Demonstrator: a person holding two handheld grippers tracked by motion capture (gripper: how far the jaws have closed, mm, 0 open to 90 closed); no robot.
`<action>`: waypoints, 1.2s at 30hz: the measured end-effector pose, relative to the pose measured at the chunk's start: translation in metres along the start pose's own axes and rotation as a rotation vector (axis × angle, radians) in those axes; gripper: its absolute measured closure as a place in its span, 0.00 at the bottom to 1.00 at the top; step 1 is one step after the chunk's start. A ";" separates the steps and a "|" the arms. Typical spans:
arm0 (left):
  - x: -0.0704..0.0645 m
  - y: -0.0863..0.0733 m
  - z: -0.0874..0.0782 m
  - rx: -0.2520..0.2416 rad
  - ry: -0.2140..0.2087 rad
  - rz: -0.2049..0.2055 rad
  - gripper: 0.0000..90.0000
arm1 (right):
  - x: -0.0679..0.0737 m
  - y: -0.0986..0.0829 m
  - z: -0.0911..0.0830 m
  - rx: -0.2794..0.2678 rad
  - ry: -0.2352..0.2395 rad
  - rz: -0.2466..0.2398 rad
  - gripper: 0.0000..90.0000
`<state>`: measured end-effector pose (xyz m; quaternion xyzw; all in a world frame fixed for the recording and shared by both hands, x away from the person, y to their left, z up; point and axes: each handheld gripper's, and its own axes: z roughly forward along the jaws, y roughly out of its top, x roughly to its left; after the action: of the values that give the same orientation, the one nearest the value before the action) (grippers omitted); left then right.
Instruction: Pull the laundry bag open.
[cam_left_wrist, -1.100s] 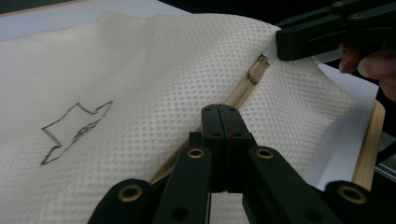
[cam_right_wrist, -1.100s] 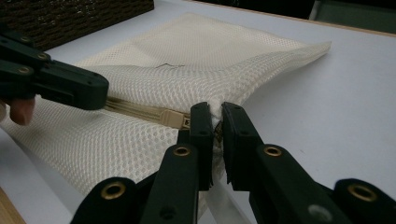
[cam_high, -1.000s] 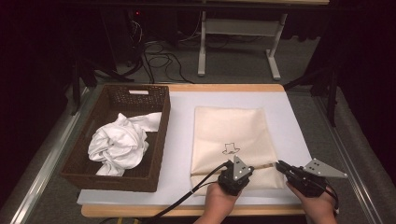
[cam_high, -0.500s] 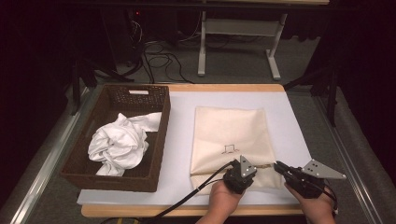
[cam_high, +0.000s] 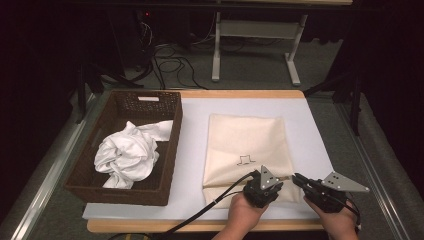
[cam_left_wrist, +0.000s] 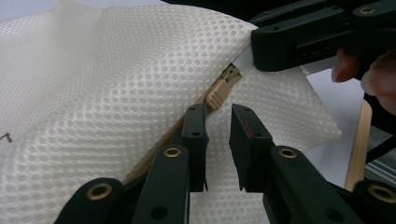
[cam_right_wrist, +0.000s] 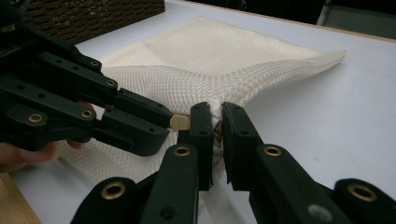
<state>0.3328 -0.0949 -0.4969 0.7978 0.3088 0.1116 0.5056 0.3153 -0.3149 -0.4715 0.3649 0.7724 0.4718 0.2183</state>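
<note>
The jaws of the left gripper (cam_left_wrist: 217, 140) stand a little apart, with a narrow gap between them and nothing caught in it. They hover just short of the tan zipper pull (cam_left_wrist: 219, 91), which lies right beyond their tips on the seam of the cream mesh laundry bag (cam_left_wrist: 102, 84). The bag's mesh spreads out under and to the left of these jaws. In the high view this left gripper (cam_high: 270, 181) sits over the near edge of the bag (cam_high: 245, 145), with a wicker basket (cam_high: 170, 145) holding a crumpled white cloth (cam_high: 127, 155) well off to its left on the white table mat (cam_high: 192, 150).

To the right, the jaws of the right gripper (cam_right_wrist: 215, 123) are drawn close on a pinch of the bag's mesh (cam_right_wrist: 219, 56) at its corner, right beside the zipper's end; the fabric bunches up into the thin slit between them. The tan pull (cam_right_wrist: 179, 122) peeks out just left of these jaws, against the tip of the other gripper. From above, the right gripper (cam_high: 300, 180) points leftward at the bag's near right corner, its tips close to the left one's.
</note>
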 end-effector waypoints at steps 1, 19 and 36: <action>-0.001 0.000 0.001 -0.002 -0.002 -0.001 0.84 | 0.000 0.000 0.000 -0.003 0.001 -0.004 0.94; -0.005 0.011 0.003 -0.032 -0.004 -0.004 0.96 | 0.002 0.000 0.001 -0.003 0.003 -0.013 0.94; -0.005 0.010 0.000 -0.055 -0.011 0.006 0.97 | 0.001 0.001 -0.002 -0.020 0.014 -0.006 0.94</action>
<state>0.3327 -0.1010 -0.4875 0.7851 0.3004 0.1170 0.5289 0.3137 -0.3152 -0.4700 0.3572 0.7702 0.4813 0.2179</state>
